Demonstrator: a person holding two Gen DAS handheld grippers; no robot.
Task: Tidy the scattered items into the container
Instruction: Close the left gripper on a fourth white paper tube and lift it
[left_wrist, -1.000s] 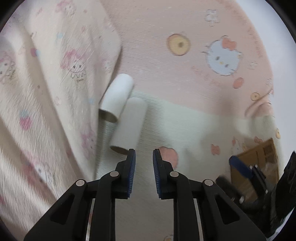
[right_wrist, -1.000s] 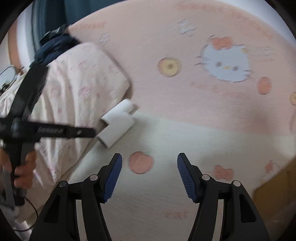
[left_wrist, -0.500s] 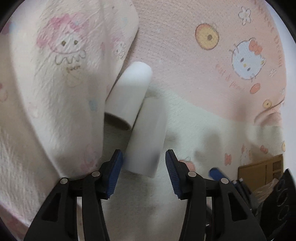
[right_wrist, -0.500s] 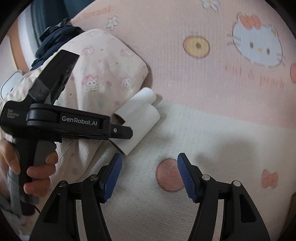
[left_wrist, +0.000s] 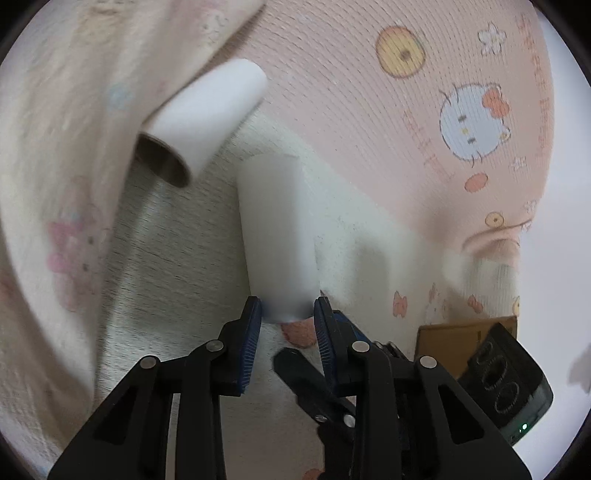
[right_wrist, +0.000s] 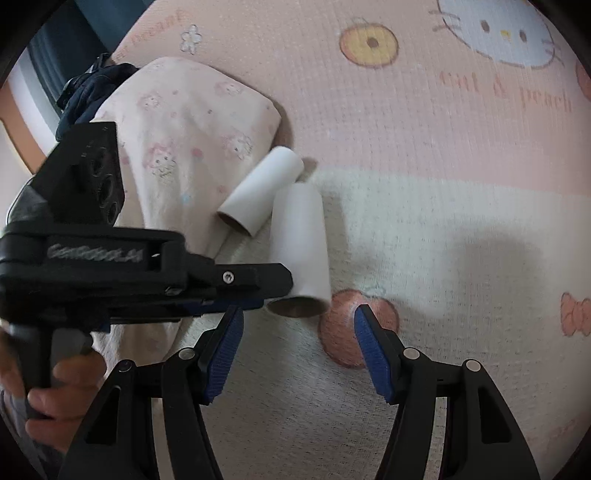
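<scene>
the near paper roll is the landmark here: a white tube lying on the cream band of a cartoon-printed blanket, its open brown end toward the cameras. the left gripper has its blue pads on either side of that near end; its jaws have just been closing around the roll, and in the left wrist view both pads sit against the tube's sides, so it is grasping the roll. in the right wrist view the same gripper comes in from the left of the roll, carried by a person's hand on its grip.

a second paper roll lies just beyond and to the left of the near roll, angled away, its far end almost touching the near roll's far end. it rests against the edge of a pale pink folded cloth, which lies further left of both rolls.

the right gripper hangs just in front of the near roll, released, with nothing between its pads; a peach print on the blanket shows through the gap. a brown cardboard box sits well to the right of the near roll, at the blanket's edge.
</scene>
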